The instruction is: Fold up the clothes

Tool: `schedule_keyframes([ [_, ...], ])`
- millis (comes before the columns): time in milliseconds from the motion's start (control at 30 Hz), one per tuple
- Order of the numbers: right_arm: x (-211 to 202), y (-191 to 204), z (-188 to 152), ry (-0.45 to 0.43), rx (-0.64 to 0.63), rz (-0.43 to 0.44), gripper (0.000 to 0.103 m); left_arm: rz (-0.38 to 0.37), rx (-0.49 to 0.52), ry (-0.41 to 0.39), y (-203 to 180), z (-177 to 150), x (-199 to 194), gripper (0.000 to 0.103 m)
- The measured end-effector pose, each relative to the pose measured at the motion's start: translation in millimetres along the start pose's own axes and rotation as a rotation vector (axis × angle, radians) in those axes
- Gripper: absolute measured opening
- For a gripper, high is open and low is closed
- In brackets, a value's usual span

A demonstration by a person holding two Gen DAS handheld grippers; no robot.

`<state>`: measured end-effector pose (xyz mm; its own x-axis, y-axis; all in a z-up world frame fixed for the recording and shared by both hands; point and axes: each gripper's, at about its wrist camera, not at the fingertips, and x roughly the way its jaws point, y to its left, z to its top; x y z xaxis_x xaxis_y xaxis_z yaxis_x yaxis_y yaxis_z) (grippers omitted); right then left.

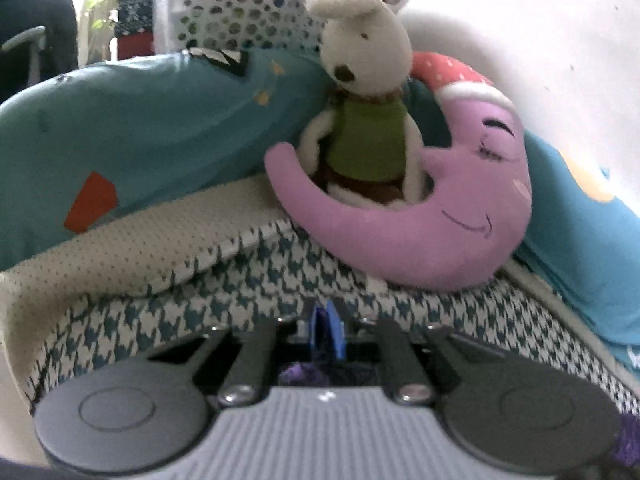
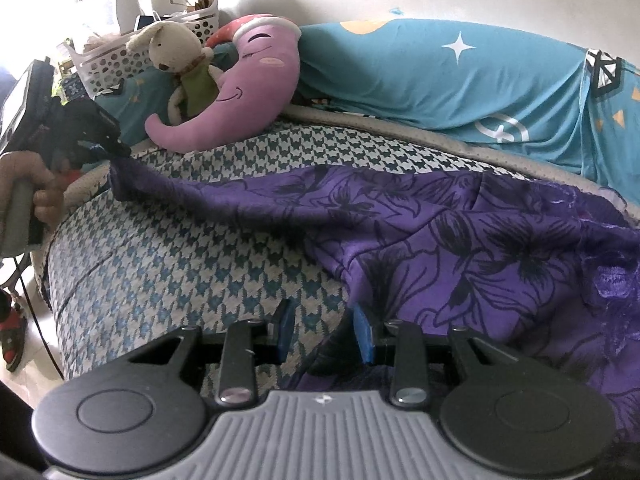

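My left gripper (image 1: 326, 330) has its blue fingers (image 1: 335, 332) pressed together, no gap showing between them; from the right wrist view I can see it (image 2: 114, 152) pinching one corner of the purple flowered garment (image 2: 460, 236), that corner raised off the bed and the cloth running from it in a sagging line down to the main heap; a hand (image 2: 30, 188) grips its handle at the left edge of that view; in the left wrist view only a scrap of purple cloth shows just behind the closed tips.

My right gripper (image 2: 322, 334) stands partly parted; a dark fold of the same garment sits against the right finger (image 2: 362, 334), while the left finger (image 2: 285, 330) has only the checked bedcover (image 2: 192, 256) behind it; I cannot tell whether the pads are actually pressing that fold.

The garment lies spread over the right half of the bed, rumpled, its edge reaching across the bedcover toward the left gripper; beyond it a purple moon cushion (image 1: 440, 220) rests against the teal pillows (image 2: 460, 80), with a stuffed rabbit (image 1: 364, 92) in a green shirt seated in its curve; a white basket (image 2: 132, 52) stands behind them.
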<state>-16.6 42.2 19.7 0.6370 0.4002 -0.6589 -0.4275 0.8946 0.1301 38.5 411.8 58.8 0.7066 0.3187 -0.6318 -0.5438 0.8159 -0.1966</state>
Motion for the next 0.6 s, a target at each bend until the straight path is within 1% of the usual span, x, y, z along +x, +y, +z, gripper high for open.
schedule_keyframes([
  [133, 2.7, 2.0, 0.7, -0.008, -0.003, 0.008, 0.033, 0.042, -0.021, -0.051, 4.2, 9.7, -0.4, 0.007],
  [267, 7.8, 7.0, 3.1, -0.018, -0.025, 0.03, 0.033, 0.063, -0.037, -0.027, 7.8, 13.9, 12.5, 0.007],
  [333, 11.0, 12.0, 4.4, -0.026, -0.052, 0.045, 0.033, 0.046, -0.05, 0.002, 9.7, 12.9, 15.8, 0.007],
  [433, 17.3, 21.7, 5.1, -0.039, -0.121, 0.044, 0.033, 0.004, -0.047, 0.036, 8.8, 12.1, 16.0, 0.007],
  [500, 22.5, 25.2, 4.9, -0.04, -0.149, 0.032, 0.033, -0.026, -0.007, 0.072, 3.0, 8.4, 16.7, 0.007],
  [600, 29.5, 27.6, 4.8, -0.049, -0.201, -0.01, 0.033, -0.065, 0.071, 0.122, -8.7, 0.0, 15.5, 0.01],
])
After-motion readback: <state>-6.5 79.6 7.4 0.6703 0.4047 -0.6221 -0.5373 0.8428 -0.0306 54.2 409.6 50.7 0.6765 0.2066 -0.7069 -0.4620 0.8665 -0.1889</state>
